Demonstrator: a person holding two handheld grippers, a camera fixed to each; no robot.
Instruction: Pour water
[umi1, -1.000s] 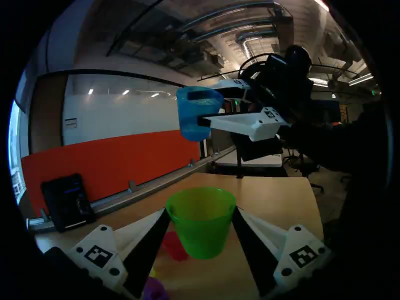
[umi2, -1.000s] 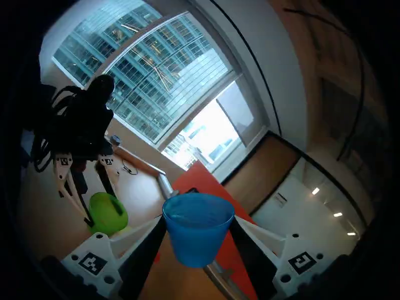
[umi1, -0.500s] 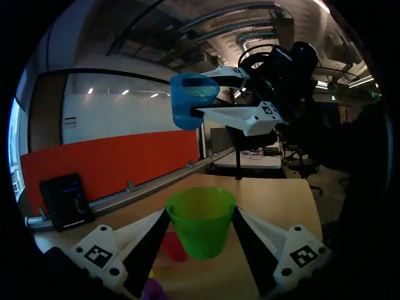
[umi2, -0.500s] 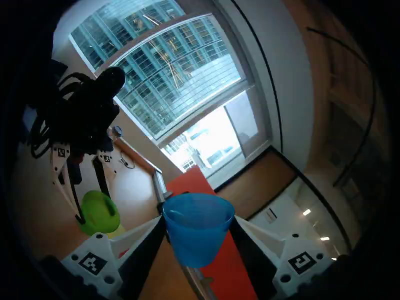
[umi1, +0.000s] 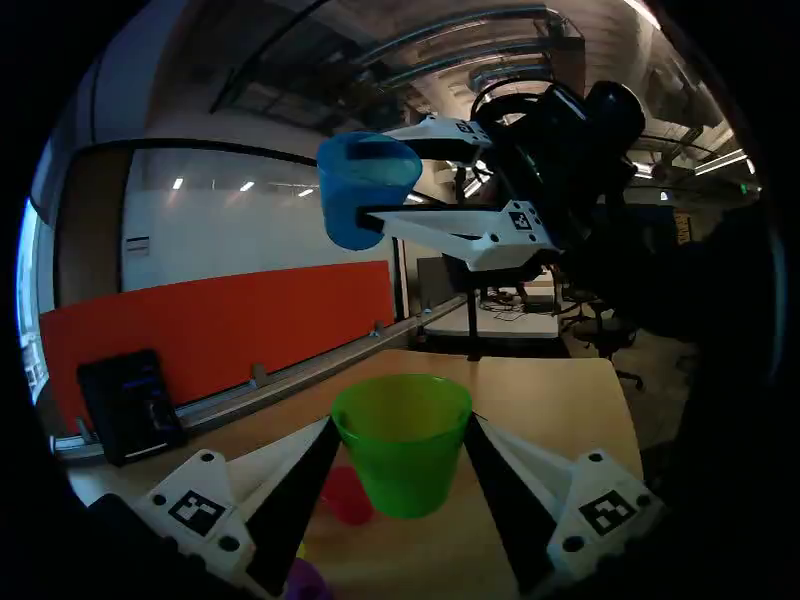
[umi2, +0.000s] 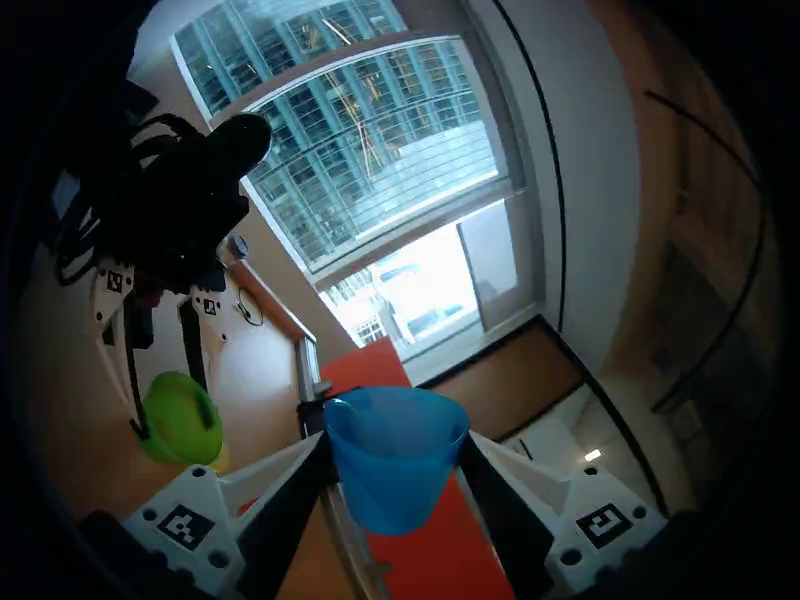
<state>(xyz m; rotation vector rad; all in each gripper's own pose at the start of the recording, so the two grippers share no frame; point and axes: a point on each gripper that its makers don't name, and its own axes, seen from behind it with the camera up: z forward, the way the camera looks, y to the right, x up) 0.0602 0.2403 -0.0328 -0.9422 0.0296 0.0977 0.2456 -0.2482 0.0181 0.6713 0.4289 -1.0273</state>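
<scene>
My left gripper (umi1: 402, 450) is shut on a green cup (umi1: 402, 440), held upright above the wooden table (umi1: 560, 395). High up and beyond it, my right gripper (umi1: 372, 195) holds a blue cup (umi1: 360, 188) tilted to the left. In the right gripper view, my right gripper (umi2: 395, 462) is shut on the blue cup (umi2: 394, 455), and the green cup (umi2: 180, 432) hangs far off at lower left between the left gripper's fingers (umi2: 128, 365). Whether the blue cup holds water I cannot tell.
A dark tablet (umi1: 130, 403) leans against the orange partition (umi1: 220, 320) at the left. A red thing (umi1: 347, 493) and a purple one (umi1: 310, 578) lie on the table below the green cup. Large windows (umi2: 380, 180) show in the right gripper view. Office chairs (umi1: 600, 335) stand behind.
My right gripper has carried the blue cup up and to the left and tilted it further. The left gripper and green cup have stayed put.
</scene>
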